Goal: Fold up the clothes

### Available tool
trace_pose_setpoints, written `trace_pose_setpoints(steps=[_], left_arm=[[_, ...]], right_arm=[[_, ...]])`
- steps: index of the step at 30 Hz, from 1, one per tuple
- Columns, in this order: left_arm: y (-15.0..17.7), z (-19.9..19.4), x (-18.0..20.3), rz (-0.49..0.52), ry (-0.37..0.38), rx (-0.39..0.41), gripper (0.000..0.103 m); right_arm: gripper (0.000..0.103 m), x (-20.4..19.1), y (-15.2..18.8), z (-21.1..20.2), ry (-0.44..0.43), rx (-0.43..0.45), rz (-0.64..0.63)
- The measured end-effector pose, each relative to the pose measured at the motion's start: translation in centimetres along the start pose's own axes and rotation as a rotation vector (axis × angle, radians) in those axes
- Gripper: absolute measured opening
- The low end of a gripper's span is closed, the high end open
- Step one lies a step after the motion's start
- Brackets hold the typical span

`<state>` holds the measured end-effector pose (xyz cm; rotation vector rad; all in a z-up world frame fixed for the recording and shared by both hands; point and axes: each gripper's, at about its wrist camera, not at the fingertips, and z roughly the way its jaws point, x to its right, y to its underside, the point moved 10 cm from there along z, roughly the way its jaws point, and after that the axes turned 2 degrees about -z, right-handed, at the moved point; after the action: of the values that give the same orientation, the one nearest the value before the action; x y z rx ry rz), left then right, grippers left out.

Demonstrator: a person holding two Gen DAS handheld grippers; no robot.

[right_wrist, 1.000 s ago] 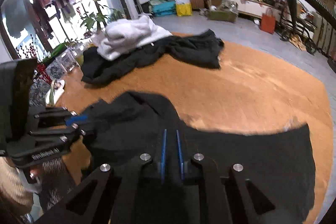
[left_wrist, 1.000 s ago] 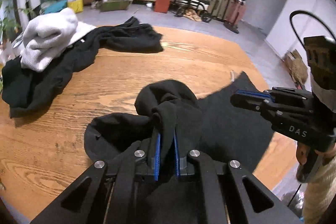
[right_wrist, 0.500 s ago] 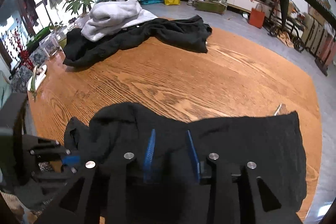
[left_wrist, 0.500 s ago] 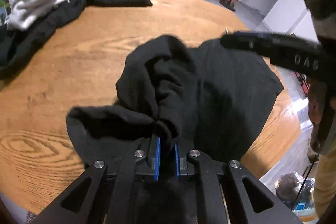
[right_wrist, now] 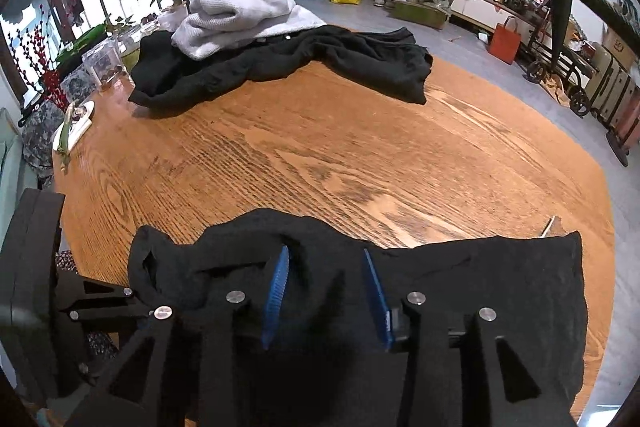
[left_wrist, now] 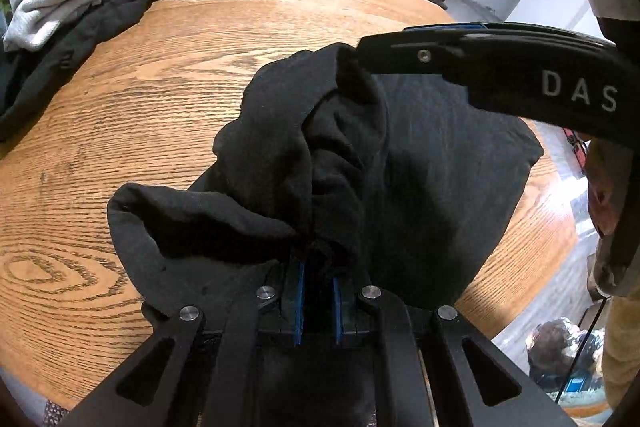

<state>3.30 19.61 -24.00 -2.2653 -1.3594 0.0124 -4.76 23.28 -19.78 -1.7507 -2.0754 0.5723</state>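
A black garment [left_wrist: 440, 155] lies spread on the round wooden table [left_wrist: 160, 87], with one part bunched up toward the camera. My left gripper [left_wrist: 318, 267] is shut on that bunched fold, and cloth fills the gap between its blue pads. In the right wrist view the same garment [right_wrist: 500, 287] lies flat under my right gripper [right_wrist: 324, 253]. Its jaws are opening, and the blue pads stand apart over the cloth without pressing it. The right gripper [left_wrist: 360, 51] also reaches in from the right over the garment's top edge. At the lower left is the left gripper [right_wrist: 100, 307].
A heap of black clothes [right_wrist: 320, 59] with a white sweater [right_wrist: 236, 11] on it lies at the table's far side. Glass jars and plants [right_wrist: 100, 59] and a small plate [right_wrist: 74, 131] crowd the left edge. Bare wood [right_wrist: 320, 147] lies between the heap and the garment.
The left gripper came down toward the table with the bunched cloth still in it. The right gripper's jaws went from shut on the garment to apart, letting it go.
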Motion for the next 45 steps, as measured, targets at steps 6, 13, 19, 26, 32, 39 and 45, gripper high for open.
trace_pose_setpoints(steps=[6,13,19,26,32,39,45], left_arm=[[0.4,0.0,0.2,0.01,-0.027,-0.011,0.011],[0.8,-0.4,0.1,0.0,0.0,-0.017,0.011],[1.1,-2.5,-1.8,-0.073,0.054,-0.037,0.057],[-1.1,-5.3,-4.9,-0.169,0.061,0.039,0.061],[-3.1,-1.4,-4.5,-0.133,-0.022,-0.053,0.033],[-0.8,-0.1,-4.9,-0.192,0.011,-0.108,0.01],[-2.8,-2.9,-8.5,-0.252,-0.06,0.025,0.007]], right_arm=[[0.048,-1.2,-0.3,1.7,-0.028,-0.033,-0.003],[0.052,-1.5,1.1,5.0,-0.048,-0.124,0.016],[0.051,-0.4,3.8,5.6,-0.06,-0.155,0.061],[0.05,0.4,6.8,4.6,-0.052,-0.196,0.039],[0.05,1.5,9.1,3.6,-0.012,-0.259,0.029],[0.085,1.8,6.0,-2.6,-0.072,-0.082,0.109],[0.093,-1.6,7.1,0.7,-0.045,-0.211,-0.016]])
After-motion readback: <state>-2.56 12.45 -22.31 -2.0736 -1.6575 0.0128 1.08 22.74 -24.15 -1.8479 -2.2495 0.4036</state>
